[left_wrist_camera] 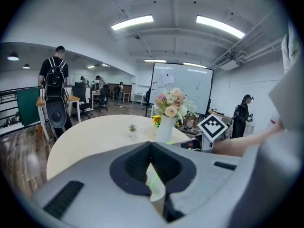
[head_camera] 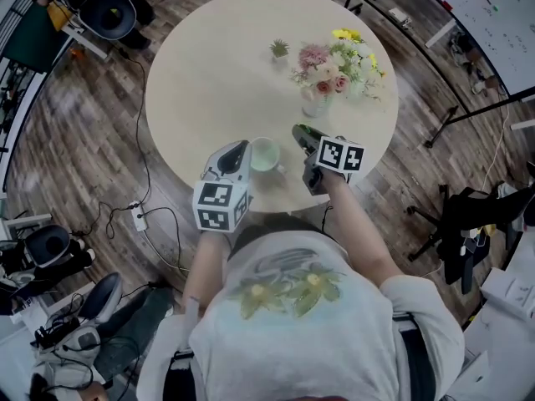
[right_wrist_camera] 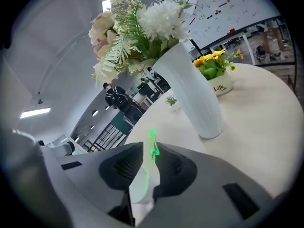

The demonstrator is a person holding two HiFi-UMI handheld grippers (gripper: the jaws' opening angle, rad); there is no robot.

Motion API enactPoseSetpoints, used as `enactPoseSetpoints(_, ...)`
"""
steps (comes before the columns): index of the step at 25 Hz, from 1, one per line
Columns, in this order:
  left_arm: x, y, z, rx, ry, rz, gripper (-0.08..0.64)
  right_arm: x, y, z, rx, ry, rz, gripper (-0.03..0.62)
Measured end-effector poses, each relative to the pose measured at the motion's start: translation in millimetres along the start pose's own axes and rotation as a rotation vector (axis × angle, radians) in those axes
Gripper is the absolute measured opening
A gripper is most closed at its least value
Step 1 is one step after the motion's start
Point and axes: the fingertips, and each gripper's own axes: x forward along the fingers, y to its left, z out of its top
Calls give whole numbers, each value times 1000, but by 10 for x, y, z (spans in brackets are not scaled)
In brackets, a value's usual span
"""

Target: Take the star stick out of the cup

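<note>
We are at the grasp step. The left gripper (head_camera: 241,150) clamps the cup (head_camera: 265,154) wall. The right gripper (right_wrist_camera: 146,161) jaws stand narrowly apart around the star stick (right_wrist_camera: 152,140) inside the cup. Next: close fully, lift straight.

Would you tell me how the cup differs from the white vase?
The vase is tall and narrow; the cup is short and wide. The vase holds a bouquet; the cup holds a green star stick. The cup stands nearer the edge of the table than the vase. Both are pale and upright.
</note>
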Motion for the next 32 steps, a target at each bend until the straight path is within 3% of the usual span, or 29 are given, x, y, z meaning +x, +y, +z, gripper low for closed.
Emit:
enactPoseSetpoints(7,11,-32,-40,0,7,0,3,-30,70,-10,-61,15,9,37)
enactPoseSetpoints(14,37,-65,-25,19,8,-14,3,-61,240,17,-161,16,22,35)
enactPoseSetpoints(32,-150,50,-73,43,29,-93,3,-103,732,-95,-365,11,-51,34)
